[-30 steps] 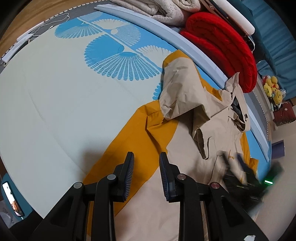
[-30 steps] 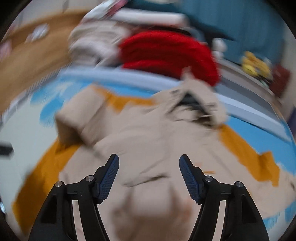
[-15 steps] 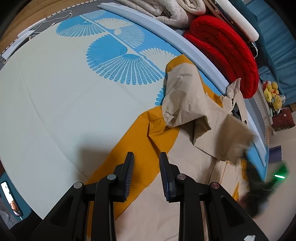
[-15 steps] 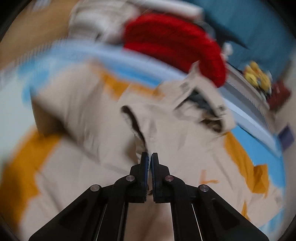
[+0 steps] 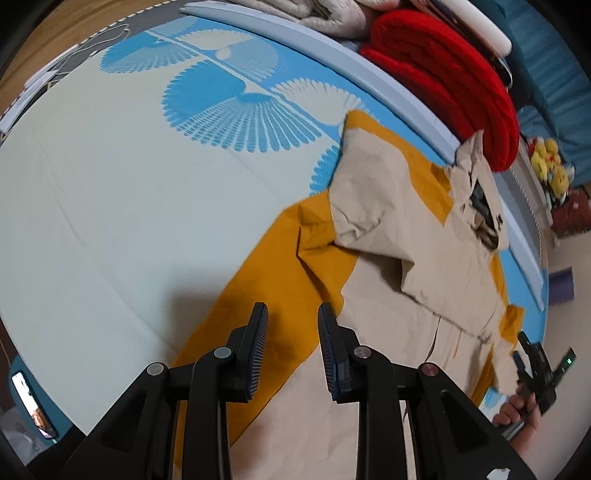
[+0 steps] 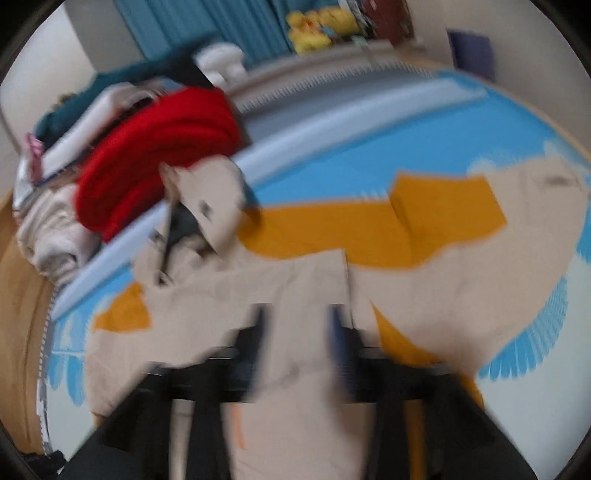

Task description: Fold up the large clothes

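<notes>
My left two-finger gripper (image 5: 291, 332) is hovering over the large beige and mustard-yellow jacket (image 5: 417, 295), its black fingers with ribbed blue pads (image 5: 260, 336) standing narrowly apart with nothing between them. Below the gap the mustard panel of the jacket is meeting the beige panel. The jacket is lying spread on the pale mat printed with blue fan shapes (image 5: 129, 206); one sleeve is lying doubled back across the chest, and the collar end is reaching toward the light grey-blue raised border of the mat (image 5: 332, 48).

My right two-finger gripper (image 5: 535, 365) is showing at the far right edge of the left view, held in my right hand (image 5: 517, 410) beside the jacket's hem, a small green light glowing on it. In its own view, which is heavily motion-blurred, the right gripper (image 6: 299, 332) is pointing over the beige front of the jacket (image 6: 314, 288) with its fingers apparently parted and beige cloth showing in the gap; whether it is pinching any fabric I cannot tell.

Beyond the border, a rolled red padded blanket (image 5: 443, 74) is resting next to a bundle of cream fleece bedding (image 5: 325, 14). Yellow plush toys (image 5: 550, 162) are sitting farther off.
</notes>
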The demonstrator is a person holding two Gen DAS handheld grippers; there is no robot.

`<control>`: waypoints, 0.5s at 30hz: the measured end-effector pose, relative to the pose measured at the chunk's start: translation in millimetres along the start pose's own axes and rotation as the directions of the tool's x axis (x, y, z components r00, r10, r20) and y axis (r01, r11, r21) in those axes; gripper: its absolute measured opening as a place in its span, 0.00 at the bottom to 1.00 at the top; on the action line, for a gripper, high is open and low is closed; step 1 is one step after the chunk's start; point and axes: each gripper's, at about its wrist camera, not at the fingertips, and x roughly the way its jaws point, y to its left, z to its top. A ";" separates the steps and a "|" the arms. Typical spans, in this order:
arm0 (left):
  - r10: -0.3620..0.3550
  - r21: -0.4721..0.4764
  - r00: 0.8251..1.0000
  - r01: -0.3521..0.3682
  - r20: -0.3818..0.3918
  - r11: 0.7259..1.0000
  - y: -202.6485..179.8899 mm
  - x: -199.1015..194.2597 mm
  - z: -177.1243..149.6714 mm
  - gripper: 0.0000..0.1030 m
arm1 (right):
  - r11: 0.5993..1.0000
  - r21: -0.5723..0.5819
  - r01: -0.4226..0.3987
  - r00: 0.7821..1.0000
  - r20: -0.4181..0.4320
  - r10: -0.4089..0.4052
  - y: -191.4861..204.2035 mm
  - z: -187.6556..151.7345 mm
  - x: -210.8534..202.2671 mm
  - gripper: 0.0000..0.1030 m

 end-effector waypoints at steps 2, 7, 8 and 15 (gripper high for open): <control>0.005 0.021 1.000 -0.005 -0.002 1.000 -5.6 2.5 -1.8 0.23 | 0.996 0.089 0.009 0.998 -0.070 -0.003 -21.1 -6.9 21.6 0.61; 0.032 0.113 0.999 -0.031 -0.001 0.993 -24.5 13.4 -2.8 0.23 | 0.969 0.247 0.028 0.974 -0.225 0.029 -54.9 -25.8 74.2 0.60; 0.036 0.130 0.999 -0.036 -0.004 0.991 -28.1 17.1 -2.0 0.23 | 0.966 0.256 0.033 0.974 -0.227 0.027 -57.6 -27.4 80.8 0.57; 0.039 0.134 0.999 -0.040 0.007 0.990 -35.9 20.6 8.5 0.23 | 0.976 0.215 0.028 0.997 -0.072 -0.013 -49.4 -8.3 45.4 0.04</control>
